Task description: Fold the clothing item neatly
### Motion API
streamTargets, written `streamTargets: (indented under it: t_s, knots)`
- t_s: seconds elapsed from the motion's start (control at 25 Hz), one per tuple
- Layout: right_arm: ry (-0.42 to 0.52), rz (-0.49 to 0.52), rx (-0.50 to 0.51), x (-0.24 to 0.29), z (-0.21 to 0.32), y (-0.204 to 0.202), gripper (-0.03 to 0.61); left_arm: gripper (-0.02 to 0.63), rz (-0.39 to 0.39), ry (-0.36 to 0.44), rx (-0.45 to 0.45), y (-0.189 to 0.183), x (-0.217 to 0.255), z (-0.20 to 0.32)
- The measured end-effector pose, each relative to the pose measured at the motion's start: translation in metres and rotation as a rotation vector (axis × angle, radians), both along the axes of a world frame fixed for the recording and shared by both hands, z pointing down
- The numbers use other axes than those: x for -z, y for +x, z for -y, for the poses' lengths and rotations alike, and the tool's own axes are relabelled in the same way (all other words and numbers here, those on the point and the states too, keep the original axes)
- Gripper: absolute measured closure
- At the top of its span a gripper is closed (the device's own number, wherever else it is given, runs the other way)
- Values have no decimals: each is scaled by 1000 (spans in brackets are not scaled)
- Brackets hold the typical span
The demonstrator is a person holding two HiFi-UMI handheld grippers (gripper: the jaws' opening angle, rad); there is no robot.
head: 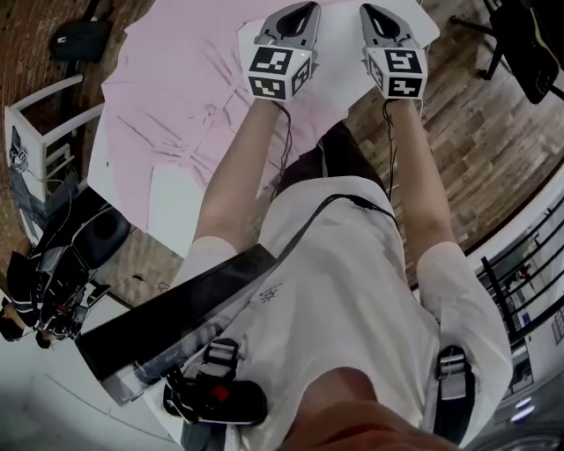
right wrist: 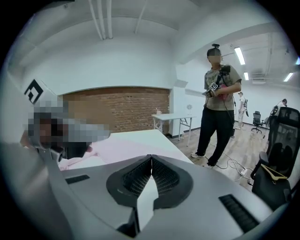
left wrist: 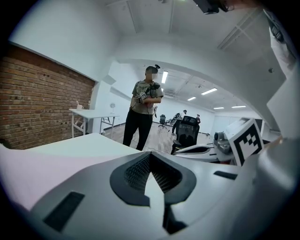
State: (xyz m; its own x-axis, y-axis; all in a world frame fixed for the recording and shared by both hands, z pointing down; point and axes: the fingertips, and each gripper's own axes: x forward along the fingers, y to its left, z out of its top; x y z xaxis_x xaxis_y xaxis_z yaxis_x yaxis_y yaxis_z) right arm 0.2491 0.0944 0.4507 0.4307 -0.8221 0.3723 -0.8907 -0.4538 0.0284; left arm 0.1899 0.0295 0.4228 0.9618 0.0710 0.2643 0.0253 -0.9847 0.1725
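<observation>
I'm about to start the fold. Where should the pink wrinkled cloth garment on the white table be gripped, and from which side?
Pinch the pink wrinkled cloth garment at its free edge facing the near side of the white table, probably, coming in low from that side. It lies spread flat, so only an edge can be pinched up.

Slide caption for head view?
Left gripper and right gripper, both shut, over a table with a pink garment spread out.

Bare white table (head: 339, 75) right of the spread pink garment (head: 176, 97) is open for passage; beyond its far edge stand a person (right wrist: 218, 103) and a black office chair (left wrist: 186, 132).
</observation>
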Motion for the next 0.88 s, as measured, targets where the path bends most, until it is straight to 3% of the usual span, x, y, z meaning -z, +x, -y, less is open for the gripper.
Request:
streamTargets:
  t_s: [0.2, 0.44, 0.88]
  knots:
    - [-54, 6, -39, -29, 6, 28, 570, 621, 25, -4, 1, 19, -18, -3]
    - [-134, 66, -73, -61, 14, 55, 462, 621, 52, -19, 12, 28, -31, 0]
    - [-264, 182, -156, -97, 12, 71, 460, 621, 55, -41, 32, 22, -33, 10]
